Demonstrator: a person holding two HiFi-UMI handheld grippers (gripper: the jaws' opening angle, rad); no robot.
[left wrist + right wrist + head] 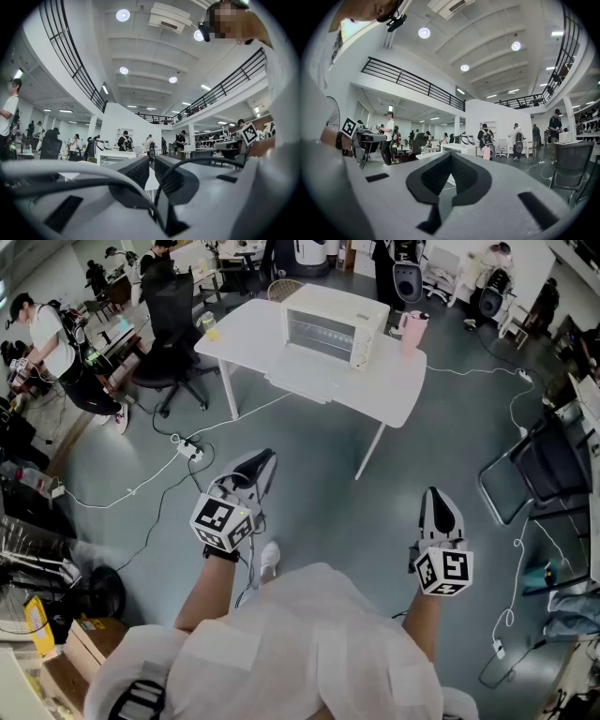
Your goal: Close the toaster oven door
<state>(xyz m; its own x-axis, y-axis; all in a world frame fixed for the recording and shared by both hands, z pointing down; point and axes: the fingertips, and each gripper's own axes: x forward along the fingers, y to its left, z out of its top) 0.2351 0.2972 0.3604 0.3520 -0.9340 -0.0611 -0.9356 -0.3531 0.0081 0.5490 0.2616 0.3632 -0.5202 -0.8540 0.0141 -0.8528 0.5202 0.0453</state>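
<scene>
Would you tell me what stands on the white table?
A white toaster oven, door folded down, a pink cup beside it, and a small glass at the left corner. The white table behind the oven is hidden.

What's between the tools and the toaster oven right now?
Head view: bare grey floor, then the near edge of the white table under the toaster oven. White cable and power strip lie left of that stretch.

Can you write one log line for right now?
toaster oven: door open | left gripper: slightly open, empty | right gripper: shut, empty | both far from table
</scene>
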